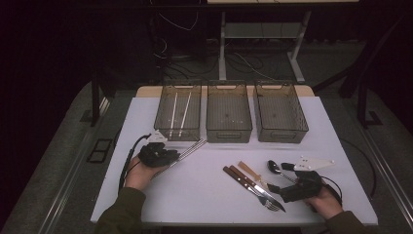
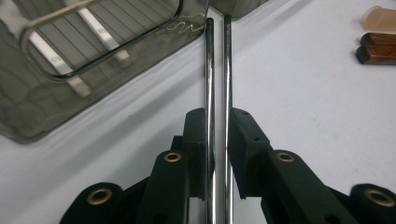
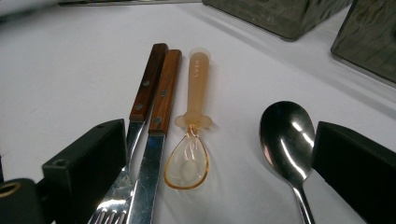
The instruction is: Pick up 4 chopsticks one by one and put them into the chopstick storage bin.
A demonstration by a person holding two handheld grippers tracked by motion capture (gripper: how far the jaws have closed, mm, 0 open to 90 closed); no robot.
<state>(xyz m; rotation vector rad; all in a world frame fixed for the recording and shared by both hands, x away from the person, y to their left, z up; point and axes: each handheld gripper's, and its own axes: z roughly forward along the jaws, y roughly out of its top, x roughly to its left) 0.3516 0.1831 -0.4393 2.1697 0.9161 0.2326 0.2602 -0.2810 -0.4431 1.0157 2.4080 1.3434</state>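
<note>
While the right gripper (image 3: 219, 154) gapes, the left gripper (image 2: 218, 135) clamps metal chopsticks (image 2: 217, 70) — beside a bin (image 2: 56, 102).

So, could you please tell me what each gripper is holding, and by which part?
The left gripper grips two thin metal chopsticks partway along their shafts. The right gripper is open, holding nothing.
</note>
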